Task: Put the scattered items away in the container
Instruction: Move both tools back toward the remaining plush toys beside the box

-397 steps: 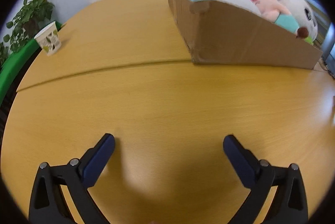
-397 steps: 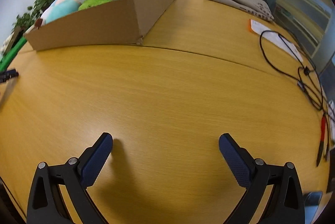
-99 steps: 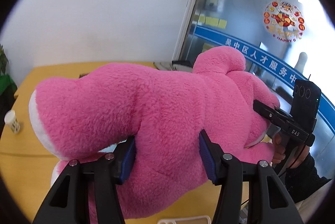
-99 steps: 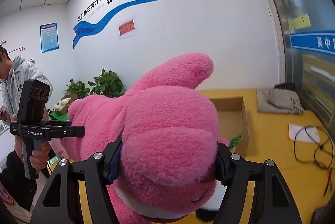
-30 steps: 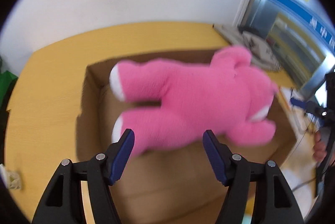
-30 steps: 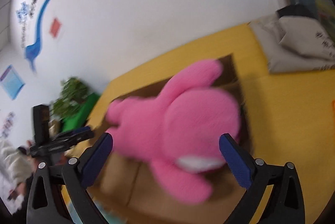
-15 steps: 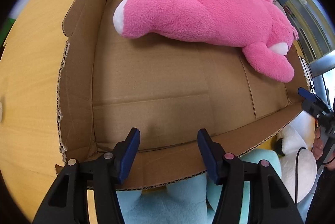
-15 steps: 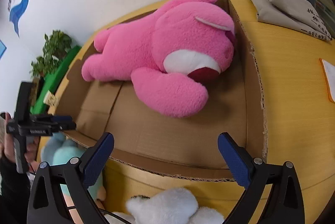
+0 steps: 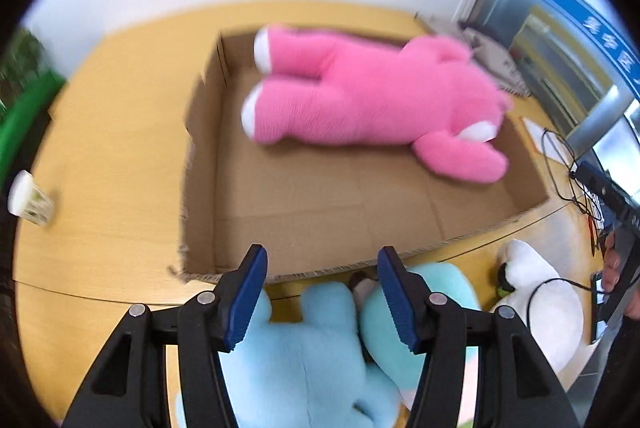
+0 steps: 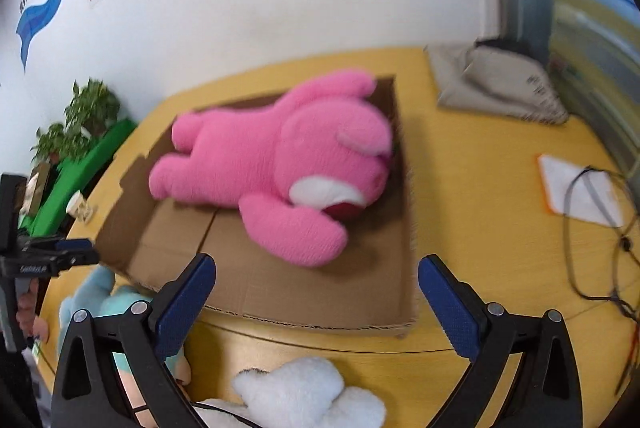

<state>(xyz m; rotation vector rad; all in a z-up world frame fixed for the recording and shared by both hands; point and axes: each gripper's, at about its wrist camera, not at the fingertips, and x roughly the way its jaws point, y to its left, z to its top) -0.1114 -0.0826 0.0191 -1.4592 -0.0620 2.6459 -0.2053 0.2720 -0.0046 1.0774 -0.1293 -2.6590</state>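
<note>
The big pink plush bear (image 10: 280, 163) lies on its side inside the shallow brown cardboard box (image 10: 320, 292) on the yellow wooden worktop (image 10: 480, 228). The left claw (image 9: 320, 292), whose jaws have just been opening slightly, and the right claw (image 10: 316, 292) both stand apart and empty, above a light-blue plush toy (image 9: 304, 356) and a white plush toy (image 10: 304, 388) lying outside the box.

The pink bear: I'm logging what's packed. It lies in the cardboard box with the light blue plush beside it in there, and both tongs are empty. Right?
Not quite. The pink bear lies alone in the box. The light blue plush is outside it, on the table in front of the near wall, as the left wrist view shows. Both tongs, left and right, are indeed empty.
</note>
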